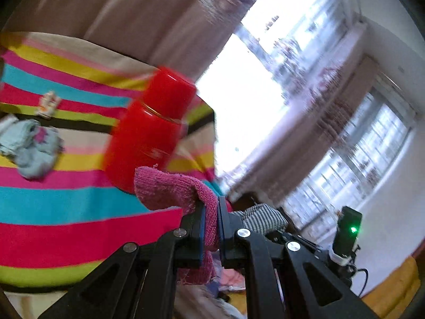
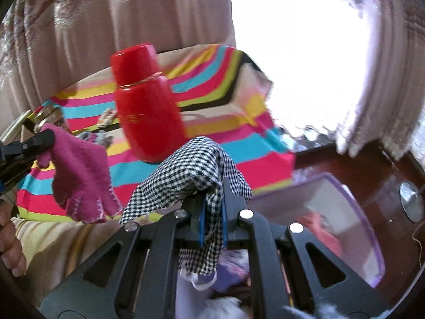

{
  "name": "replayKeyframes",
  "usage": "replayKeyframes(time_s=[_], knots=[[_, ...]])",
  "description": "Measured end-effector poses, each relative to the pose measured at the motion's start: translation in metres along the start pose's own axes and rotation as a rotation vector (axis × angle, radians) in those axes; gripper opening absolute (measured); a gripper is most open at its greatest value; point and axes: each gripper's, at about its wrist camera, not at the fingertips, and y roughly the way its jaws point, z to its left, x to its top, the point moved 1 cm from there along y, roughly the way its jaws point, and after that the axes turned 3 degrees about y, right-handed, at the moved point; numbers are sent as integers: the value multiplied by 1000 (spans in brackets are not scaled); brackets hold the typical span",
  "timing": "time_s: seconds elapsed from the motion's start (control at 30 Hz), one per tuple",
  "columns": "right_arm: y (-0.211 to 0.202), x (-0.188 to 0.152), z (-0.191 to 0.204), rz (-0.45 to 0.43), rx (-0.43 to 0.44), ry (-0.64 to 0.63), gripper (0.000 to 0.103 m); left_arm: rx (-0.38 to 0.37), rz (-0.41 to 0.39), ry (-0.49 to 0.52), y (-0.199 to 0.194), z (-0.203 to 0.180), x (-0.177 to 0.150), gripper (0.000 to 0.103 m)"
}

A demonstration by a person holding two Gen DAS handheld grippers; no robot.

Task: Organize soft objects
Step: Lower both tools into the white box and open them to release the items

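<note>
My left gripper point(image 1: 211, 220) is shut on a pink knitted cloth point(image 1: 172, 188) and holds it in the air above the striped tablecloth point(image 1: 66, 199). The same pink cloth point(image 2: 79, 175) and the left gripper's finger point(image 2: 34, 139) show at the left of the right wrist view. My right gripper point(image 2: 212, 218) is shut on a black-and-white checked cloth point(image 2: 186, 175), which drapes over its fingers. That checked cloth point(image 1: 260, 216) shows just right of the left gripper. A light blue bundle of cloth point(image 1: 32, 146) lies on the tablecloth.
A red flask point(image 1: 148, 130) stands upright on the striped table; it also shows in the right wrist view point(image 2: 146, 106). A clear purple-edged bin point(image 2: 332, 218) with soft items sits below right. Curtains point(image 2: 106, 26) and bright windows stand behind. A small figurine point(image 1: 49, 103) lies on the cloth.
</note>
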Motion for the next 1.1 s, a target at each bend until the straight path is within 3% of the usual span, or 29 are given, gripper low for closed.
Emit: replayKeyframes(time_s=[0.27, 0.53, 0.6, 0.67, 0.73, 0.8, 0.93, 1.1], knots=[[-27, -27, -61, 26, -109, 41, 12, -117, 125, 57, 28, -57, -29, 8], [-38, -50, -111, 85, -211, 99, 12, -175, 251, 118, 55, -96, -53, 9], [-36, -54, -120, 117, -238, 113, 17, -176, 312, 125, 66, -100, -59, 13], [-34, -58, -128, 137, -252, 132, 43, -161, 341, 116, 71, -97, -63, 17], [-35, -59, -130, 136, -248, 144, 62, -158, 348, 102, 72, -93, -64, 17], [-35, -59, -126, 135, -252, 137, 65, -147, 342, 97, 70, -89, -62, 19], [-31, -58, -115, 143, -239, 114, 65, -131, 322, 81, 67, -83, -61, 34], [-27, -57, -103, 152, -213, 96, 66, -118, 306, 74, 63, -75, -57, 36]])
